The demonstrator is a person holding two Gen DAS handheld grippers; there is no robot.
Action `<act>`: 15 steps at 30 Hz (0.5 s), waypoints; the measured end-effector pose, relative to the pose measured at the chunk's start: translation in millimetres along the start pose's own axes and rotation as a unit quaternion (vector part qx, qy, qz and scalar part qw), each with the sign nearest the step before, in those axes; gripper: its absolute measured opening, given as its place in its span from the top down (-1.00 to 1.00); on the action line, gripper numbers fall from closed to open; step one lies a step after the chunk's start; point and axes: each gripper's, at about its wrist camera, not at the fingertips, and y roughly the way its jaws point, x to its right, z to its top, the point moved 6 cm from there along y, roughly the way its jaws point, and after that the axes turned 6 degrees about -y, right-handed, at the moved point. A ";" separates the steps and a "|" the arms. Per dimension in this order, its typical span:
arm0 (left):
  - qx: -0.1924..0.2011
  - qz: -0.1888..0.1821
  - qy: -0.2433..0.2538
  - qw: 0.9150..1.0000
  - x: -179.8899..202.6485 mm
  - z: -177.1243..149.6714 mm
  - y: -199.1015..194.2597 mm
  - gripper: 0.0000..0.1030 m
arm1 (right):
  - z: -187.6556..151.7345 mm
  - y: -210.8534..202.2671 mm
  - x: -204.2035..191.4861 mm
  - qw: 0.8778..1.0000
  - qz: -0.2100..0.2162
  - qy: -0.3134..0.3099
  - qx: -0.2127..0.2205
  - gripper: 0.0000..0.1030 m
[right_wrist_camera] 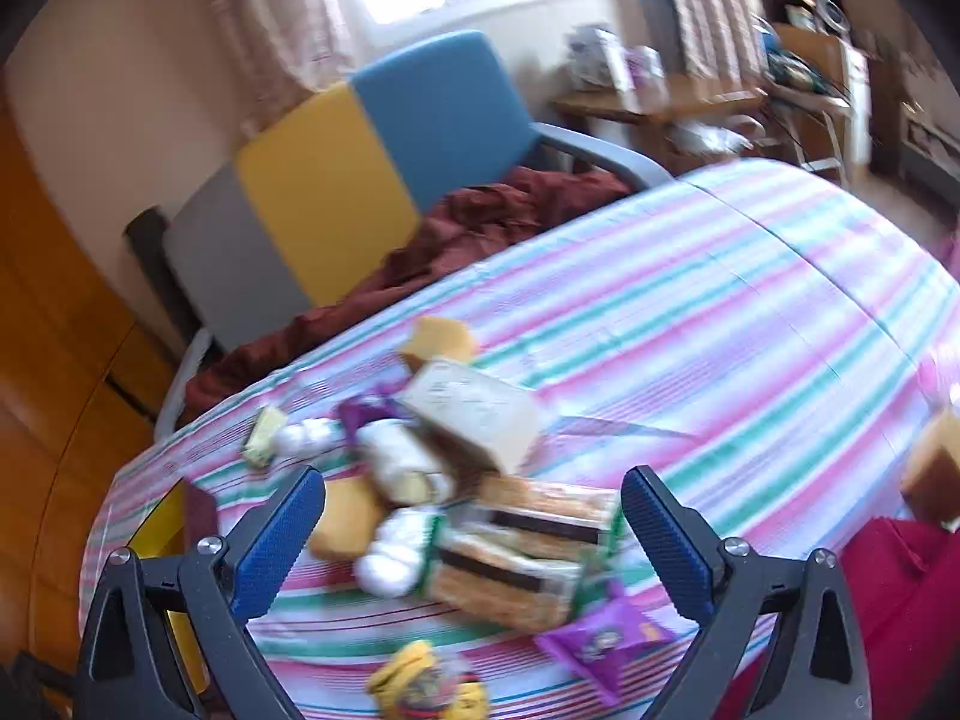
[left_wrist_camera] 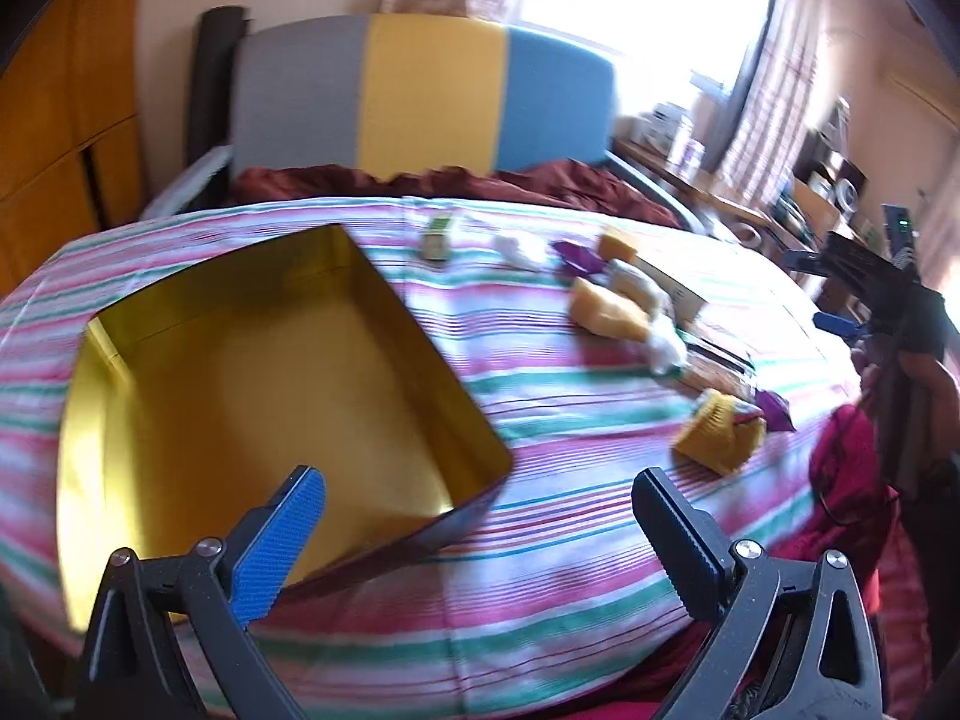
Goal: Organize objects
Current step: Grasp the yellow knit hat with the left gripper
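An empty gold-lined tin box (left_wrist_camera: 270,396) lies on the striped table cloth (left_wrist_camera: 540,540), just ahead of my open left gripper (left_wrist_camera: 480,516). A cluster of wrapped snacks lies to its right: yellow cakes (left_wrist_camera: 606,309), a purple packet (left_wrist_camera: 579,258) and a yellow-wrapped item (left_wrist_camera: 717,432). My right gripper (right_wrist_camera: 474,516) is open above sandwich biscuit packs (right_wrist_camera: 516,558), a cardboard box (right_wrist_camera: 474,414), white wrapped pieces (right_wrist_camera: 390,552), a purple packet (right_wrist_camera: 600,642) and a yellow packet (right_wrist_camera: 420,684). The tin's corner (right_wrist_camera: 180,522) shows at the left. The right gripper also shows far right in the left wrist view (left_wrist_camera: 864,276).
A grey, yellow and blue chair back (left_wrist_camera: 420,90) with a dark red cloth (left_wrist_camera: 480,180) stands behind the table. A red cloth (right_wrist_camera: 900,600) lies at the near right edge. A cluttered desk (right_wrist_camera: 660,102) stands by the window. A small green box (left_wrist_camera: 438,237) lies farther back.
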 end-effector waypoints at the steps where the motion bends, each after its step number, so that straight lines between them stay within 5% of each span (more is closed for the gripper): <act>1: -0.001 -0.003 0.008 1.000 5.8 0.8 3.3 -0.99 | -1.2 2.9 12.9 1.000 -0.002 0.016 -0.001 -0.96; 7: -0.037 -0.022 0.053 0.998 40.3 -0.7 28.0 -0.99 | -6.7 12.3 55.3 0.994 0.021 0.109 0.005 -0.96; 15: -0.066 -0.048 0.083 0.993 77.7 -4.3 55.6 -0.99 | -5.3 9.8 53.9 0.993 0.035 0.113 0.015 -0.96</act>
